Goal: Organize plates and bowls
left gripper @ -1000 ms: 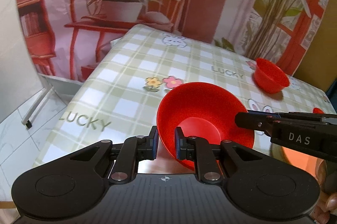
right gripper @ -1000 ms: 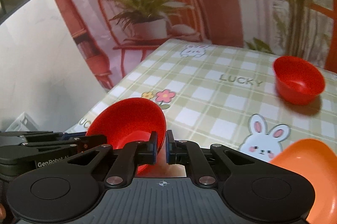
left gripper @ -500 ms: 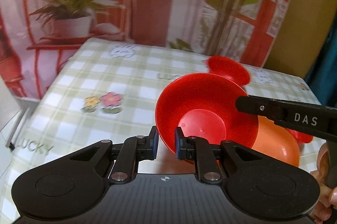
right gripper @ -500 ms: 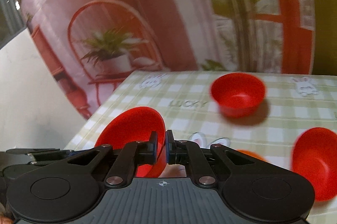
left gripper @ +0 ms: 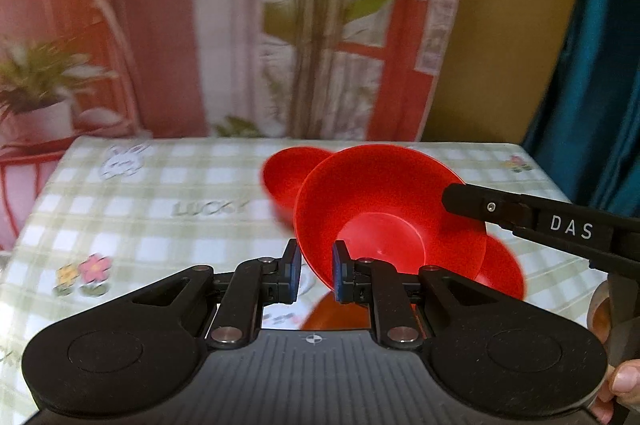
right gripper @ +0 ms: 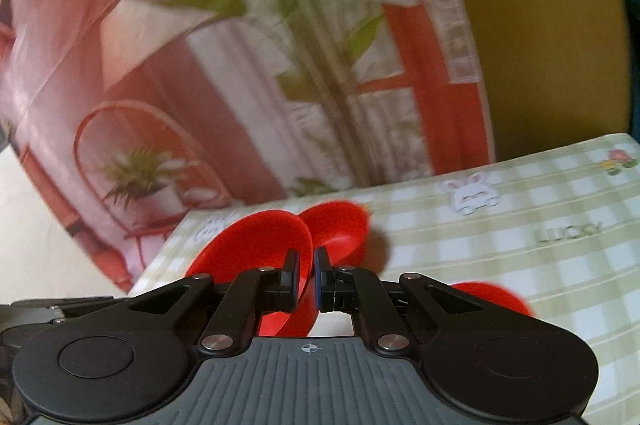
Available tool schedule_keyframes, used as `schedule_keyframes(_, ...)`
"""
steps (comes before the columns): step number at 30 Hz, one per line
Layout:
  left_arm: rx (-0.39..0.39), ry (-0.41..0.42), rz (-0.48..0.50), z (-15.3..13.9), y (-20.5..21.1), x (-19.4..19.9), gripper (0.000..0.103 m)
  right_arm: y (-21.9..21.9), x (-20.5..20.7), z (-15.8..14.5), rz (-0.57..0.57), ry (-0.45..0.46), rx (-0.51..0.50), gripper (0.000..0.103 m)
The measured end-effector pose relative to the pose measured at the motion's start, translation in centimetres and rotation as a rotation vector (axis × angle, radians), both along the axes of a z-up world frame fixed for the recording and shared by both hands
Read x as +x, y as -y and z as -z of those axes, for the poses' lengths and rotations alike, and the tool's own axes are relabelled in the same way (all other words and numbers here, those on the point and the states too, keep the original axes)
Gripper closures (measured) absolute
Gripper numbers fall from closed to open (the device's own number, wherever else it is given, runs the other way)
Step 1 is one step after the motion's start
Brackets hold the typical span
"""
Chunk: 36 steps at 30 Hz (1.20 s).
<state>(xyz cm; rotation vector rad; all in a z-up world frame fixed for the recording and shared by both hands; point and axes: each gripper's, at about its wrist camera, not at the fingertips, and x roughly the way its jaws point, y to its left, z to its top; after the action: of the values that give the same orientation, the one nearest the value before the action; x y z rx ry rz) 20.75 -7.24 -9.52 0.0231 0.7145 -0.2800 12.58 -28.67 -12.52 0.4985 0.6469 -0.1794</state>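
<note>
Both grippers have carried the red bowl rightward across the checked tablecloth [left gripper: 132, 209], from the flower print to above the other bowls. The left gripper [left gripper: 316, 271] pinches the near left rim of the red bowl [left gripper: 384, 209], jaws nearly closed on it. Behind sits a second red bowl [left gripper: 282, 177]. The right gripper [right gripper: 306, 279] clamps the opposite rim, jaws almost together. A third red bowl [right gripper: 494, 297] lies right of it.

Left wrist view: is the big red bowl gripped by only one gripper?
No. The left gripper clamps the red bowl's near rim, and the right gripper reaches in to hold its far right rim.
</note>
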Motion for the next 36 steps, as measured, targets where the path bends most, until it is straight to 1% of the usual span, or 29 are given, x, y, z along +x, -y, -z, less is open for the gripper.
schedule_keyframes(5,-0.024,-0.015,0.038,0.1,3.6,0.5,0.085,3.8,-1.7,-0.2,0.058,0.016,0.008,0.096)
schedule_keyframes(11,-0.003,-0.035,0.092,0.9,7.4,0.7,0.085,6.9,-4.0,0.6,0.117,0.019,0.024,0.096)
schedule_keyframes(16,0.017,-0.051,0.129,1.3,9.9,0.8,0.085,8.6,-5.8,1.7,0.164,0.011,0.052,0.096)
schedule_keyframes(23,0.044,-0.073,0.169,2.2,11.8,0.6,0.085,9.9,-7.5,3.2,0.205,-0.004,0.088,0.096)
schedule_keyframes(36,0.096,-0.121,0.178,4.4,12.5,1.5,0.085,9.8,-7.7,5.8,0.211,-0.052,0.125,0.095)
